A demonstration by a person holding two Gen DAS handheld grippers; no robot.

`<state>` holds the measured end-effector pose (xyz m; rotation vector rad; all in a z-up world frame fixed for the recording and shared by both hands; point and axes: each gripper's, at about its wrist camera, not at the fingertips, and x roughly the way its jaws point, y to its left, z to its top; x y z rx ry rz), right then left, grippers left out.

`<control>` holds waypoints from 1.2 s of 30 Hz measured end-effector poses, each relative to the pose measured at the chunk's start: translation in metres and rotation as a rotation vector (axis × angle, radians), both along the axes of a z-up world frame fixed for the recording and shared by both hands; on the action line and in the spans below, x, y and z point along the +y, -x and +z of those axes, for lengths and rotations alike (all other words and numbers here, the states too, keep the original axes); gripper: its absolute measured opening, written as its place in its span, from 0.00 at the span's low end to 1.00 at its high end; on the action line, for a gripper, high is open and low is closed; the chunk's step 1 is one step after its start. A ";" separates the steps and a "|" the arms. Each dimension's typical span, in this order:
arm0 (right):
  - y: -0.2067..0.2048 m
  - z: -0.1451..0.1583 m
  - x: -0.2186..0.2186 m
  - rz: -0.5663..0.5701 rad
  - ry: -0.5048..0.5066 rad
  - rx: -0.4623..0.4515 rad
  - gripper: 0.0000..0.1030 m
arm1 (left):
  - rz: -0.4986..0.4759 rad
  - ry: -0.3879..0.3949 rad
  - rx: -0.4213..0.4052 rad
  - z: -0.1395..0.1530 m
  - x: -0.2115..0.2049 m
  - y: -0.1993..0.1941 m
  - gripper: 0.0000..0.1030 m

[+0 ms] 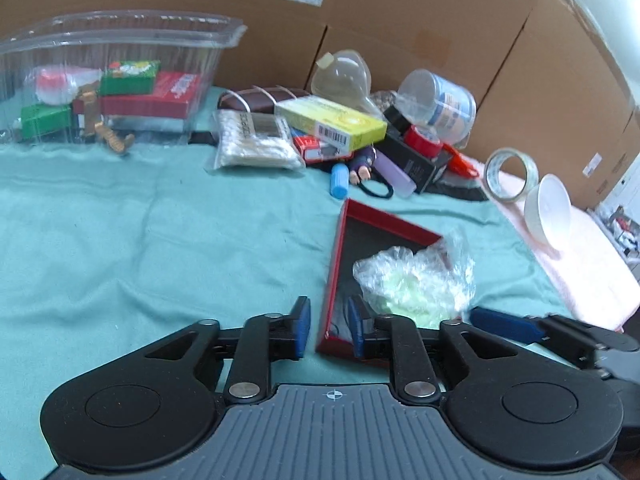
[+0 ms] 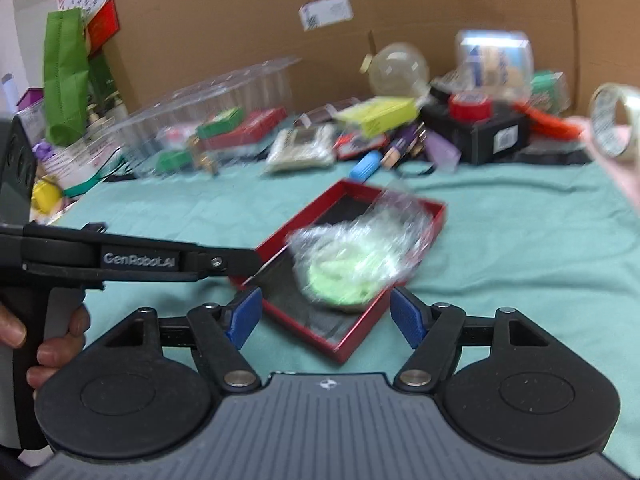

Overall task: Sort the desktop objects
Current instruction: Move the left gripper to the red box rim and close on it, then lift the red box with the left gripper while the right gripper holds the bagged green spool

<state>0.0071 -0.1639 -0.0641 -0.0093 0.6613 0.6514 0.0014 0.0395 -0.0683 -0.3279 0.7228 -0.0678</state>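
A shallow red tray [image 1: 382, 222] with a black lining lies on the teal cloth; it also shows in the right wrist view [image 2: 352, 344]. A clear plastic bag with pale green contents [image 1: 416, 280] sits in it, also in the right wrist view [image 2: 352, 268]. My left gripper [image 1: 329, 326] straddles the tray's near left wall, jaws a little apart, with one pad [image 1: 356, 326] inside the tray. My right gripper [image 2: 326, 318] is open wide in front of the tray's near corner. The left gripper's arm [image 2: 140, 260] crosses the right wrist view.
A clear plastic tub [image 1: 108, 80] with red and green boxes stands at the back left. A pile of clutter [image 1: 340, 128] lies along the cardboard wall: cotton swabs, yellow box, red tape, black box, jar. A tape roll [image 1: 510, 176] and white bowl [image 1: 550, 210] sit on pink cloth.
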 end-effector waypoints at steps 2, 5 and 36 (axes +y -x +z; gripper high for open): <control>-0.004 0.006 -0.001 -0.007 0.012 -0.037 0.75 | -0.007 -0.003 -0.012 0.002 -0.001 -0.003 0.45; -0.009 0.008 0.009 0.053 0.056 -0.082 0.75 | -0.027 -0.005 -0.011 -0.001 -0.005 -0.010 0.47; -0.032 -0.012 0.043 0.178 0.206 -0.068 0.62 | -0.120 -0.083 -0.005 -0.013 -0.013 -0.035 0.08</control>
